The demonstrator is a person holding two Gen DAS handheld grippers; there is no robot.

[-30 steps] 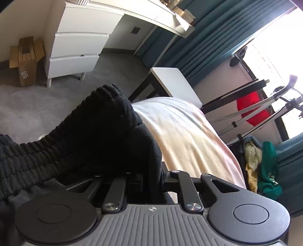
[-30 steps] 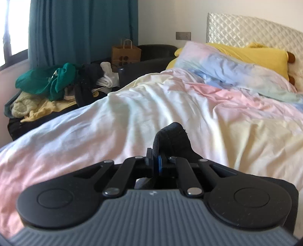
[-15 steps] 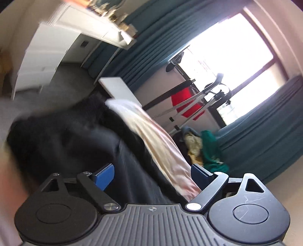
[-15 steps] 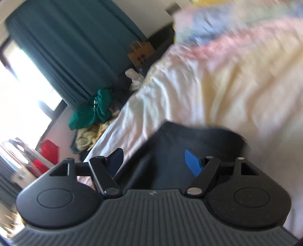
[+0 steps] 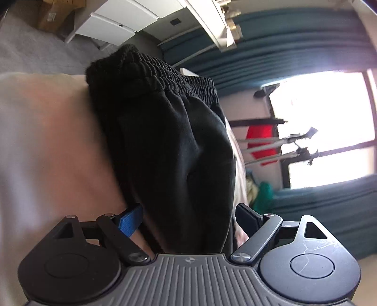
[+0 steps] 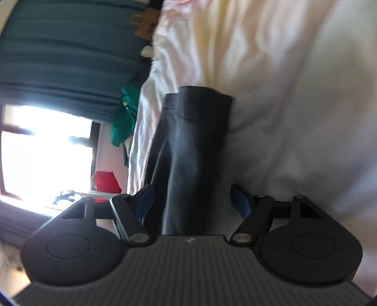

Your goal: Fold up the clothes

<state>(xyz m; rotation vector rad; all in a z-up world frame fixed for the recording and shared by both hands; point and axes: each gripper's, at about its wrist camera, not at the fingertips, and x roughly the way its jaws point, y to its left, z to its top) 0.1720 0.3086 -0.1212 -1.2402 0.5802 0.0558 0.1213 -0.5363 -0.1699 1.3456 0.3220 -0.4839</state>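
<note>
Your left gripper (image 5: 188, 217) has its jaws spread wide, and the black ribbed-waist cotton trousers (image 5: 165, 141) lie straight ahead between the two fingers, the elastic waistband at the far end, none of the cloth pinched. Your right gripper (image 6: 190, 200) is likewise spread wide, with the black garment running forward from between its blue-padded fingers (image 6: 240, 202) to a flat folded edge ahead, lying loose on the bedding and gripped by neither pad. The trousers rest on the pale pink and cream bedsheet (image 6: 294, 94), which fills the view to the right of your right gripper and to the left of your left one. No container holding anything shows clearly; a brown cardboard box (image 5: 54, 14) stands on the grey carpet far ahead and left of your left gripper, its contents not visible. Beside it is a white chest of drawers (image 5: 117, 21). To the right of your left gripper are the teal curtains (image 5: 282, 51), a bright window (image 5: 329, 117) and a red object (image 5: 261, 134). Left of your right gripper, a heap of green clothing (image 6: 124, 117) lies beside the bed edge, under the same teal curtains.
</note>
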